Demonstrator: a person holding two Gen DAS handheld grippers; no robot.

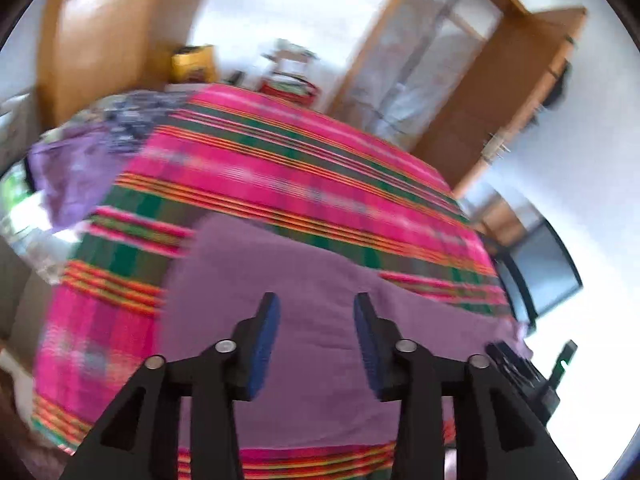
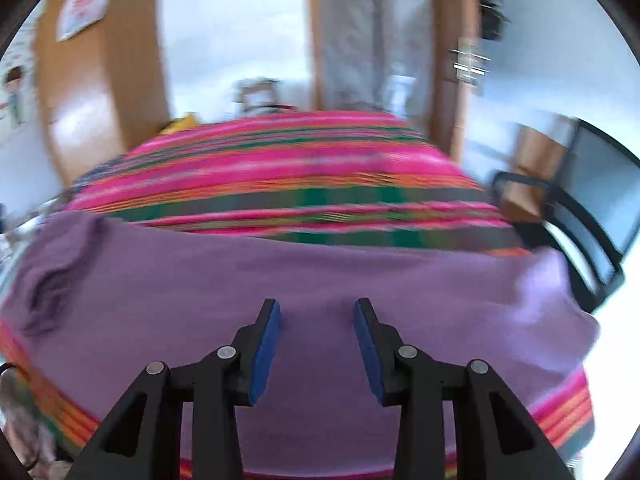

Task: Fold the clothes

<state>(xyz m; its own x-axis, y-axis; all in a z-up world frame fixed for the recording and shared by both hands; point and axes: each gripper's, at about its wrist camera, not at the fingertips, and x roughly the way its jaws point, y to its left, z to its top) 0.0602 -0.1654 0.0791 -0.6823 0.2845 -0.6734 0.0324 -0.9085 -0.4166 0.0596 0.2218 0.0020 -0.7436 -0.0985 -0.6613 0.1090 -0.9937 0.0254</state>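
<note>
A purple garment (image 1: pixel 304 280) lies spread flat on the near part of a bed covered by a pink, green and orange striped blanket (image 1: pixel 280 168). My left gripper (image 1: pixel 316 304) is open and empty, above the garment's near middle. The right gripper shows at the right edge of the left wrist view (image 1: pixel 520 368). In the right wrist view the same garment (image 2: pixel 320 276) spans the frame, with a wrinkled fold at its left end (image 2: pixel 52 284). My right gripper (image 2: pixel 318 308) is open and empty above the garment's near edge. Both views are motion-blurred.
A pile of purple and patterned clothes (image 1: pixel 88 148) lies at the bed's far left. A wooden door (image 1: pixel 96 32) and a glazed wooden door (image 1: pixel 424 60) stand behind the bed. A black chair (image 2: pixel 580 216) stands at the right of the bed.
</note>
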